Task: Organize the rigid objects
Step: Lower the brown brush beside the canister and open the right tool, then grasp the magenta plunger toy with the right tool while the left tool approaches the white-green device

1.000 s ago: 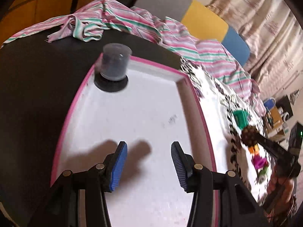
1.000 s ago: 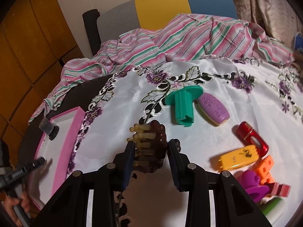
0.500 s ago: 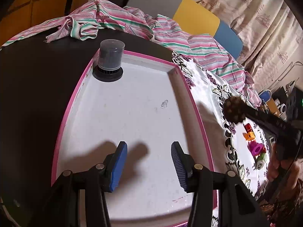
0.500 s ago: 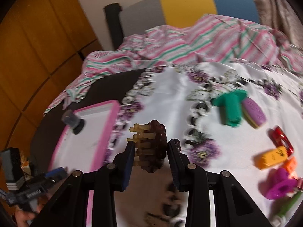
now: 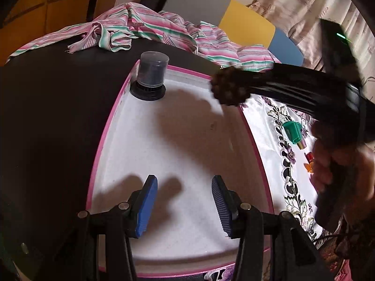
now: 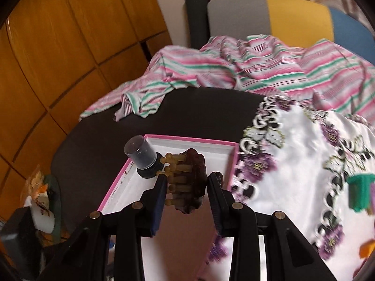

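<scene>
My right gripper [image 6: 187, 182] is shut on a dark brown hair clip [image 6: 187, 180] with amber teeth and holds it above the far part of the pink-rimmed white tray [image 6: 194, 142]. In the left wrist view the same hair clip [image 5: 229, 86] hangs over the tray's far right corner [image 5: 187, 71], with a hand [image 5: 339, 164] on the gripper behind it. A grey capped bottle [image 5: 152, 75] on a black base stands in the tray's far left corner. My left gripper [image 5: 184, 203] is open over the near part of the tray, with nothing between its blue pads.
The tray lies on a dark table [image 5: 46, 128]. A white flowered cloth [image 6: 293, 164] to its right carries a green plastic piece [image 5: 293, 132] and small coloured items. A striped pink cloth [image 6: 234, 70] and a chair [image 6: 269, 16] stand at the back.
My right gripper has swung left from over the flowered cloth to above the tray, carrying the hair clip and rolling slightly. The left gripper has drifted a little over the tray.
</scene>
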Action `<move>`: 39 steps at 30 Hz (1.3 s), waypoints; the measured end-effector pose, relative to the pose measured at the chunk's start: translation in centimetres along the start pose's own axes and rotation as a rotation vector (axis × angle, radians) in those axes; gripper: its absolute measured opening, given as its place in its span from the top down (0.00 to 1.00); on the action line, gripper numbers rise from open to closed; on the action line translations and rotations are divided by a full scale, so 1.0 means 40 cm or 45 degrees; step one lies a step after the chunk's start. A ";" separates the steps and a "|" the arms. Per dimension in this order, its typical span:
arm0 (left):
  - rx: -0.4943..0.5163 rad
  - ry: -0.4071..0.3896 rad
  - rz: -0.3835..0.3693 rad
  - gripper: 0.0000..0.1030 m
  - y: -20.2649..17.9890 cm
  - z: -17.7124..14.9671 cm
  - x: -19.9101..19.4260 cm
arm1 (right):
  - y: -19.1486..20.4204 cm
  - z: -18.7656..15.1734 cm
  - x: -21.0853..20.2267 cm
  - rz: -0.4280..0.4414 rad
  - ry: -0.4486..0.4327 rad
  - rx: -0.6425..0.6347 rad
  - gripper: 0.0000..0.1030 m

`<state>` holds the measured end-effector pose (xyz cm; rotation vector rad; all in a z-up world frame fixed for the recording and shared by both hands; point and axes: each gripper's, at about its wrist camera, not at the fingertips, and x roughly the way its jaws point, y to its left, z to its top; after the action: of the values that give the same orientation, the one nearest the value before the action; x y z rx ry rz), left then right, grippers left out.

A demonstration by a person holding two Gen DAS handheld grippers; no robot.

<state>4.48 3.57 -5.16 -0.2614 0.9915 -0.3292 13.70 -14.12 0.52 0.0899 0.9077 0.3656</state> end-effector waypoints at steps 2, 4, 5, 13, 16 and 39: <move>0.002 0.000 -0.005 0.53 0.003 -0.004 -0.005 | 0.015 0.012 0.043 -0.022 0.037 -0.020 0.66; -0.005 -0.003 -0.005 0.53 0.008 -0.007 -0.009 | 0.017 0.018 0.072 -0.029 0.062 -0.011 0.66; -0.009 -0.002 -0.004 0.53 0.011 -0.008 -0.010 | 0.019 0.023 0.087 -0.031 0.072 -0.005 0.66; -0.040 -0.004 -0.002 0.53 0.027 -0.011 -0.014 | 0.029 0.051 0.124 -0.017 0.038 0.051 0.58; -0.036 -0.004 -0.004 0.53 0.024 -0.011 -0.012 | 0.023 0.051 0.084 0.000 -0.012 0.095 0.52; 0.047 0.035 -0.103 0.53 -0.073 -0.059 -0.027 | -0.142 -0.194 -0.205 -0.219 -0.031 0.225 0.34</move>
<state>1.49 1.14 -4.49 -0.2645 1.0023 -0.4250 4.58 -22.86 0.59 0.1768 0.9155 0.1243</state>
